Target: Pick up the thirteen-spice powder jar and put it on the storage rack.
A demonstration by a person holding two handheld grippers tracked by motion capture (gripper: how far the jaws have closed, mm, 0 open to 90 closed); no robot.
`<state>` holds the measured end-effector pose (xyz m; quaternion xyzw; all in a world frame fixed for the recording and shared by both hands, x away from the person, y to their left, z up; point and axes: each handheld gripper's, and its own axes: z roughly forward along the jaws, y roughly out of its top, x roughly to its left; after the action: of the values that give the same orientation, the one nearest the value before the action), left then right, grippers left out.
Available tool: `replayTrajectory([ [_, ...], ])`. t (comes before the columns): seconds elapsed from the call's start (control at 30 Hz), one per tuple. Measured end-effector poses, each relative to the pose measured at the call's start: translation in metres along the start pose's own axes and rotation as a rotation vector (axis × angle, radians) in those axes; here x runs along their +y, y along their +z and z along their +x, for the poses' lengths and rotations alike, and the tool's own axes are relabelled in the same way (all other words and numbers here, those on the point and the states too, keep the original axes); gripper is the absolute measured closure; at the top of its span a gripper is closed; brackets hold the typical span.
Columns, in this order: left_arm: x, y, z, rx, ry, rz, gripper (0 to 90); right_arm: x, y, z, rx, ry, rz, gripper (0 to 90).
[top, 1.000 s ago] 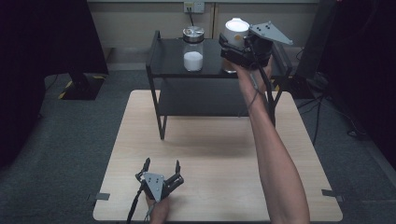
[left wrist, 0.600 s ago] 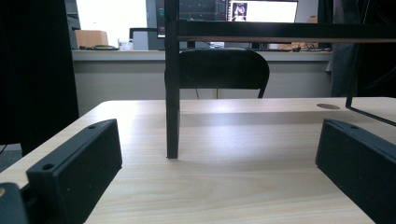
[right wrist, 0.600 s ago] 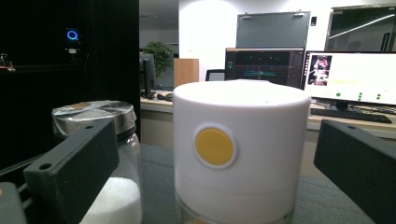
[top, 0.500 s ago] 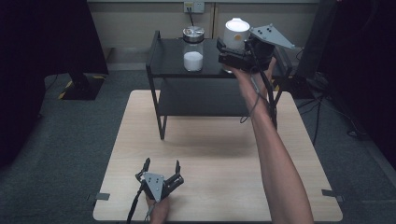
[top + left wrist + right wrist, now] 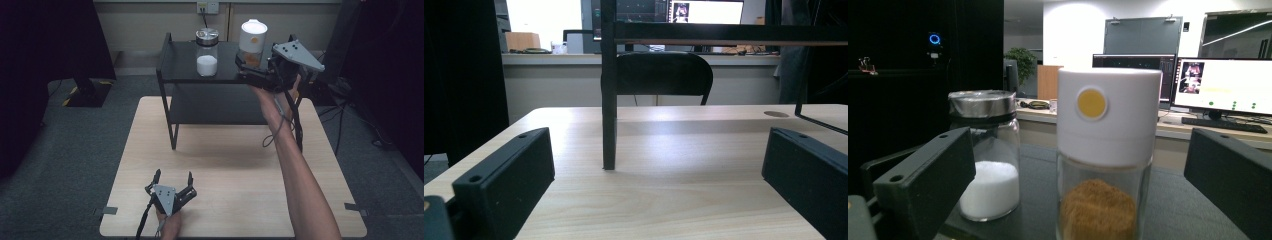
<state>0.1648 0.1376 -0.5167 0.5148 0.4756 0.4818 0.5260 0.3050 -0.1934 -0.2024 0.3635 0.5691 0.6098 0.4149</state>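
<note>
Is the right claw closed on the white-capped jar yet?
No, open. The right claw has its jaws spread either side of the white-capped jar, with gaps showing on both sides.

Two jars (image 5: 207,58) on shelf (image 5: 180,75)

Glass jar (image 5: 1103,200) with matt white plastic lid; pale wood-grain table (image 5: 225,210).

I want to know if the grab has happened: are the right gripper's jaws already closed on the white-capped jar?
No, the right gripper stands wide open, both jaws clear of the jar.
</note>
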Motion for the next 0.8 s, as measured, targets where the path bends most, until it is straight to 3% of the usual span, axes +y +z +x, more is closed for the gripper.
replayTrajectory([
  [0.5,0.000,0.000,0.000,-0.002,-0.001,-0.002,0.0,-0.038,-0.035,0.013,-0.019,0.001,0.002,0.0],
  [0.8,0.000,0.000,0.000,-0.001,-0.001,-0.002,0.0,-0.057,-0.061,0.010,-0.006,-0.001,0.000,0.0],
])
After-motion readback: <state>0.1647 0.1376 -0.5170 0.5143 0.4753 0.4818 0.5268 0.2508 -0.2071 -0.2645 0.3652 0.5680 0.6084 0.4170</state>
